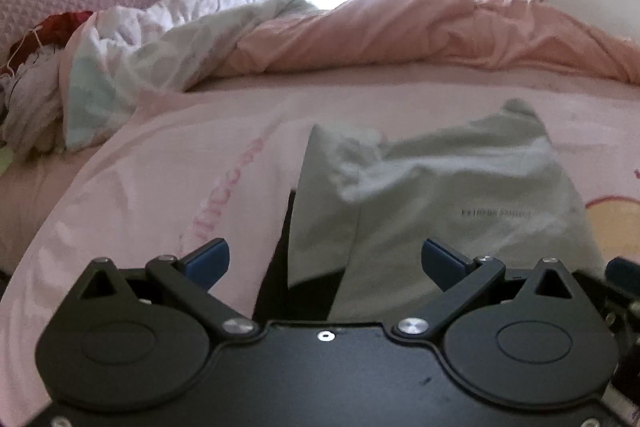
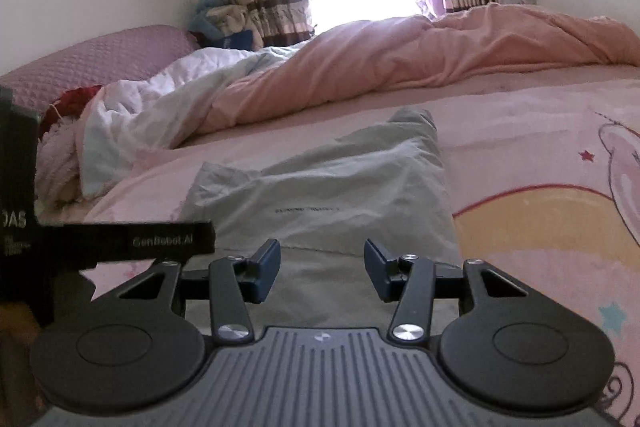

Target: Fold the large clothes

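Item: pale grey-green garment (image 2: 332, 195), lying partly folded on the pink bedsheet (image 2: 520, 115), which gives us a flat folding surface. Our left gripper (image 1: 325, 259) hangs over its near edge, jaws spread wide and empty; our right gripper (image 2: 322, 267) likewise, half spread, pinching nothing, presumably between grasps.

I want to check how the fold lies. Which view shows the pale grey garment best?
The right wrist view: the pale grey garment lies whole on the pink sheet, sharp, with its printed line visible. In the left wrist view the garment is blurred, and the open left gripper covers its near edge.
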Tool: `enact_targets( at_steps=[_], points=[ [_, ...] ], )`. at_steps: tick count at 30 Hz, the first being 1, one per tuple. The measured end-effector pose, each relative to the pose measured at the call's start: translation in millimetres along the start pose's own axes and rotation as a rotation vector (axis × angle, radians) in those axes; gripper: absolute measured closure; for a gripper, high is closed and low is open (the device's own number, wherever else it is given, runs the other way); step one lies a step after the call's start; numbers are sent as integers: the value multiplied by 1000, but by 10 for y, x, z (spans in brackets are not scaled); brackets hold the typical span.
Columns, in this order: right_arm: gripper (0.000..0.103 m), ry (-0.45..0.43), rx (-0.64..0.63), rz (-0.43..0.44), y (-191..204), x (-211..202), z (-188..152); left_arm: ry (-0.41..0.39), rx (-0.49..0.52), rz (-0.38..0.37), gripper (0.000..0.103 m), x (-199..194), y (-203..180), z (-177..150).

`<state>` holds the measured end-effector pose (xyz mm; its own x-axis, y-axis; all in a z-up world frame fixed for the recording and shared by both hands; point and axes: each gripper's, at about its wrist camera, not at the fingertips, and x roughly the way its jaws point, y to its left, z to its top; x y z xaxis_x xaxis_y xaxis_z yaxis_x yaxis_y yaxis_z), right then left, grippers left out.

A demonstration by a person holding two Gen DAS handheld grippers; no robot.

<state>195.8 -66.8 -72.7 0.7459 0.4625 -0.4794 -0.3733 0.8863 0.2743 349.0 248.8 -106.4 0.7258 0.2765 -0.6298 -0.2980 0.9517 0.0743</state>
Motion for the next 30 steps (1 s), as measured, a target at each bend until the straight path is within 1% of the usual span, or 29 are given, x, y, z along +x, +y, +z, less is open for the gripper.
enact_targets(
  at_steps=[2,3,4,5,6,7,9,10,11,12,13,14,15,16,17,18,21,23,25,27,29,30],
  points=[
    [43,10,9,2,-20,-22,-32,17,-6,-7,0,-1,3,-63],
    [40,22,11,0,-35,-16,-43,27,-8,-7,0,14,14,-117],
    [39,38,11,-16,-53,-3,-64,39,-8,-5,0,23,15,-160],
    [39,54,13,-49,-98,-3,-102,55,2,-3,0,24,20,-216],
    [40,78,31,-110,-140,-20,-170,73,23,-4,0,2,26,-297],
    [40,111,66,-152,-239,-86,-289,98,58,-11,0,-55,54,-422],
    [40,65,29,-86,-355,-315,-536,107,77,-23,0,-220,173,-640],
    [38,82,-16,-86,-390,-381,-662,99,54,-29,0,-338,267,-766],
    [38,106,-34,-78,-426,-418,-755,108,32,-47,0,-410,347,-887],
    [38,124,-11,-37,-493,-445,-820,136,24,-71,0,-429,402,-1004],
    [37,150,46,10,-584,-456,-860,171,27,-90,0,-418,441,-1138],
    [38,163,121,58,-701,-467,-889,172,20,-102,0,-424,473,-1237],
    [38,163,139,80,-755,-488,-896,166,-5,-116,0,-441,517,-1310],
    [38,171,126,89,-766,-509,-890,169,-34,-125,0,-465,565,-1344],
    [38,182,117,98,-777,-531,-885,173,-43,-130,0,-499,592,-1357],
    [37,192,125,113,-804,-556,-880,170,-30,-129,0,-537,597,-1362],
    [37,219,193,174,-945,-600,-842,146,29,-136,0,-652,604,-1330],
    [36,207,230,195,-1015,-650,-806,135,18,-160,0,-696,641,-1237],
    [34,177,234,179,-1057,-666,-750,113,-40,-193,0,-691,730,-1100],
    [34,160,241,158,-1099,-661,-675,100,-72,-214,0,-654,765,-948],
    [35,121,245,146,-1087,-680,-609,74,-63,-203,0,-629,693,-801],
    [38,110,236,147,-1055,-681,-577,59,-46,-200,0,-643,632,-755]
  ],
)
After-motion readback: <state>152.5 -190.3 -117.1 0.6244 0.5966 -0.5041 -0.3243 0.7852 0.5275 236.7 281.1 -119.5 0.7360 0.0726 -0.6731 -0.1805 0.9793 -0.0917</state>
